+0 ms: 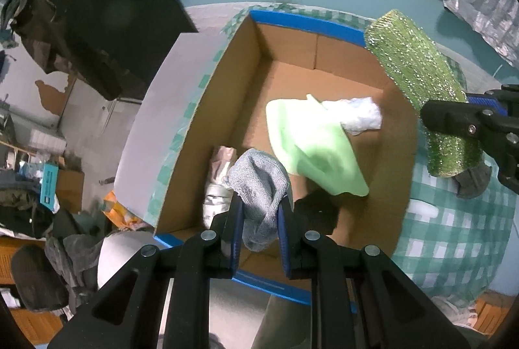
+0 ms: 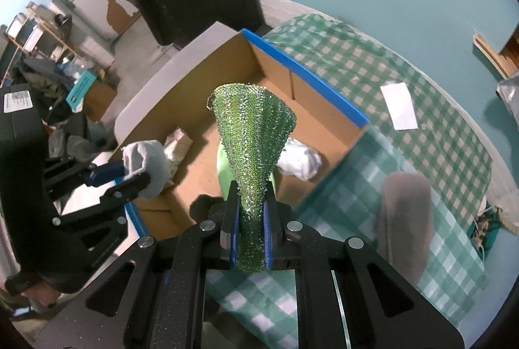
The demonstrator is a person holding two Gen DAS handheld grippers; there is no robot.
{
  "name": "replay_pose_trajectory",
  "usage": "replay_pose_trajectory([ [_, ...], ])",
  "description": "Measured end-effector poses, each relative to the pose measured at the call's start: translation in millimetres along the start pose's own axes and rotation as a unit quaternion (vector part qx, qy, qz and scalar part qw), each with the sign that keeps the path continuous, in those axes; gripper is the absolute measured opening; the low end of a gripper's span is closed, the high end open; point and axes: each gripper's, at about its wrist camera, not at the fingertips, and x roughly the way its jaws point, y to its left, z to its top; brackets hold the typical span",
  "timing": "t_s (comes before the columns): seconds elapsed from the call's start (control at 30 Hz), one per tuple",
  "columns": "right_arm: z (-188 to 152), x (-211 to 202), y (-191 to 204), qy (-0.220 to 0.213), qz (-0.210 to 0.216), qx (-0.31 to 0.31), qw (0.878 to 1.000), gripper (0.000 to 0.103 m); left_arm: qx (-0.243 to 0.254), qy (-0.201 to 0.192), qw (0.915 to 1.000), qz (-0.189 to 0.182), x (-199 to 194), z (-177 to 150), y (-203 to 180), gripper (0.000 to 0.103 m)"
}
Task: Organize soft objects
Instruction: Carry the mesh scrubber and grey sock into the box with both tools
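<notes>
**Two soft things held over the box**

A gray cloth [image 1: 259,186] is pinched between the narrow jaws of the left gripper [image 1: 259,219]. It is seen low in the middle of the left wrist view, hanging above the near end of the cardboard box [image 1: 292,47]. A sparkly green scrubber [image 2: 253,147] is squeezed in the almost shut jaws of the right gripper [image 2: 251,238]. In the right wrist view it is seen in the middle of the frame, over the box edge.

Inside the box, a light green cloth [image 1: 311,147], a white crumpled thing [image 1: 360,117] and a pale bundle [image 1: 217,183] are already lying. The box is set on a green checked tablecloth [image 2: 405,108]. A brown soft thing [image 2: 405,212] is left on the cloth at the right of the right wrist view, beside the box.

The gray cloth looks light and floppy. It is folded over where it is held, so it is likely to drop softly when let go. The green scrubber looks light, springy and a bit rough. It is squashed thin at the pinched end and fans out wide at the far end. Both are best held by a bunched end, as is done here. Nothing looks breakable.

A white label [image 2: 18,99] is seen at the far left of the right wrist view, but its writing is too small to be read.
</notes>
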Motion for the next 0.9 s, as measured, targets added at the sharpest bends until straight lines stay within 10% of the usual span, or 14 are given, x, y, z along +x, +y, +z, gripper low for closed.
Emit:
replay_pose_trajectory([
  [0.53, 20, 39, 13, 0.032, 0.014, 0.000, 0.999, 0.010, -0.028, 0.027, 0.9993, -0.002, 23, 4, 22, 0.021],
  [0.9, 23, 43, 18, 0.029, 0.012, 0.008, 0.999, 0.048, -0.036, 0.041, 0.9985, 0.005, 26, 2, 24, 0.037],
])
